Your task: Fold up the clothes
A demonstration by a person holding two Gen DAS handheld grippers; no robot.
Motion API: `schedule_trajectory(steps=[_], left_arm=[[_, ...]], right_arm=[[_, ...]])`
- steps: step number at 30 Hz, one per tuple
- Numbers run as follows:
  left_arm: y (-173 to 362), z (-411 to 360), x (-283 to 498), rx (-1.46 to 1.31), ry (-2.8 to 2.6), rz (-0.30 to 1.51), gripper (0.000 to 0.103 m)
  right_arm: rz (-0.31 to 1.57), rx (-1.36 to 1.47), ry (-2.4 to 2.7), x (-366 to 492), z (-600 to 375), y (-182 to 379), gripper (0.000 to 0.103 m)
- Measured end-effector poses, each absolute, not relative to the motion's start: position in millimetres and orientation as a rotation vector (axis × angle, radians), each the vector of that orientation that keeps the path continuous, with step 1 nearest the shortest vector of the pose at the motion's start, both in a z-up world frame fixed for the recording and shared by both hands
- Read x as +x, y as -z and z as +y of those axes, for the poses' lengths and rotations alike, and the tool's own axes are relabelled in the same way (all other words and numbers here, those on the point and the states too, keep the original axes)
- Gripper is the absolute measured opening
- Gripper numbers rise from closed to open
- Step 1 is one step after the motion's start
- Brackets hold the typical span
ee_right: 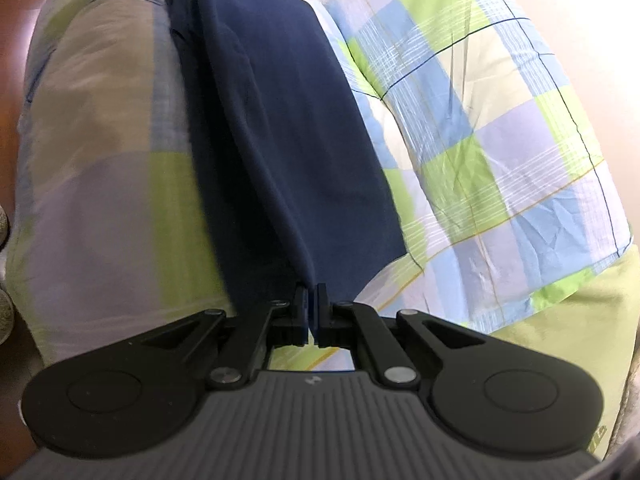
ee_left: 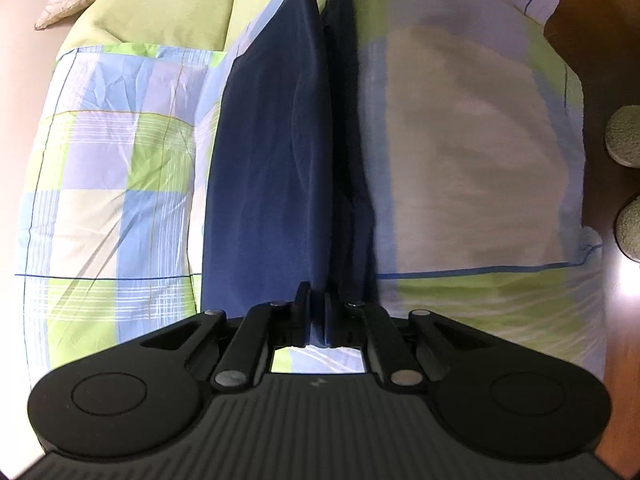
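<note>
The left gripper (ee_left: 317, 312) is clenched on one end of a dark blue garment (ee_left: 272, 168). The right gripper (ee_right: 312, 312) is clenched on the other end of the same blue cloth. At the top edge of each view, the other gripper's tip shows, pinching the far end. So the garment hangs stretched between the two grippers, just above a bed with a checked quilt (ee_left: 120, 168). Part of the cloth droops down onto the quilt.

The step in hand looks like the lift for a fold: both ends of one edge are held up, ready to be carried over. The next move likely calls for both hands to travel together, at the same height, so the held edge lands straight on the far edge. Then the fingers need to let go. If one hand goes faster, the fold could turn out crooked.

Counting: there is one blue garment, two grippers, and one checked quilt. A green pillow (ee_left: 160, 4) lies at the head of the bed, and two fuzzy round things (ee_left: 626, 136) sit on the dark floor beside it.
</note>
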State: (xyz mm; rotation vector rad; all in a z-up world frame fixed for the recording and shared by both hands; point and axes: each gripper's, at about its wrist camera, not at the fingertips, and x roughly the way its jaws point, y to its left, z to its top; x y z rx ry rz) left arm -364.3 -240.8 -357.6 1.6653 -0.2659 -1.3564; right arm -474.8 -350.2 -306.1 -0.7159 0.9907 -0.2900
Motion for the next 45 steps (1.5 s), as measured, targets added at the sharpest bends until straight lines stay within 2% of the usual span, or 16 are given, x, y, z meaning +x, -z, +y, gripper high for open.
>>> schedule_trajectory(steps=[5, 15, 17, 19, 20, 23, 24, 25, 27, 29, 32, 35, 37, 39, 40, 45], left_arm=[[365, -220, -366, 1.680, 1.333, -0.263, 0.004], [387, -233, -366, 1.719, 1.270, -0.246, 0.004], [386, -232, -367, 1.730, 1.257, -0.229, 0.006], [380, -226, -367, 1.753, 1.237, -0.166, 0.027], [376, -225, -365, 1.757, 1.224, -0.111, 0.027], [346, -228, -355, 1.656, 1.170, 0.085, 0.028], [330, -233, -350, 1.579, 1.156, 0.160, 0.028], [315, -240, -348, 1.490, 1.160, 0.215, 0.028], [295, -257, -343, 1.330, 1.191, 0.295, 0.028], [287, -274, -340, 1.195, 1.214, 0.345, 0.030], [304, -299, -330, 1.059, 1.227, 0.435, 0.031], [337, -297, -317, 1.037, 1.194, 0.550, 0.030], [347, -291, -316, 1.034, 1.193, 0.523, 0.029], [340, -294, -316, 1.036, 1.209, 0.514, 0.027], [332, -301, -312, 1.017, 1.225, 0.520, 0.030], [280, -355, -271, 0.845, 1.297, 0.480, 0.031]], right_arm=[[0.984, -0.689, 0.267, -481, -334, 313, 0.000], [1.030, -0.672, 0.256, -472, -335, 343, 0.001], [1.043, -0.670, 0.274, -472, -334, 339, 0.012], [1.056, -0.667, 0.304, -474, -333, 333, 0.047], [1.058, -0.657, 0.315, -476, -333, 328, 0.051], [1.019, -0.537, 0.343, -483, -338, 301, 0.046], [0.999, -0.475, 0.351, -483, -340, 292, 0.038], [0.973, -0.405, 0.359, -483, -344, 284, 0.019], [0.901, -0.233, 0.373, -478, -355, 271, 0.000], [0.832, -0.073, 0.387, -472, -366, 262, 0.000], [0.776, 0.083, 0.417, -450, -390, 272, 0.000], [0.790, 0.204, 0.442, -441, -398, 300, 0.000], [0.826, 0.255, 0.449, -443, -395, 318, 0.000], [0.833, 0.292, 0.457, -451, -389, 324, 0.000], [0.828, 0.310, 0.462, -453, -390, 323, 0.000], [0.719, 0.379, 0.472, -424, -420, 287, 0.000]])
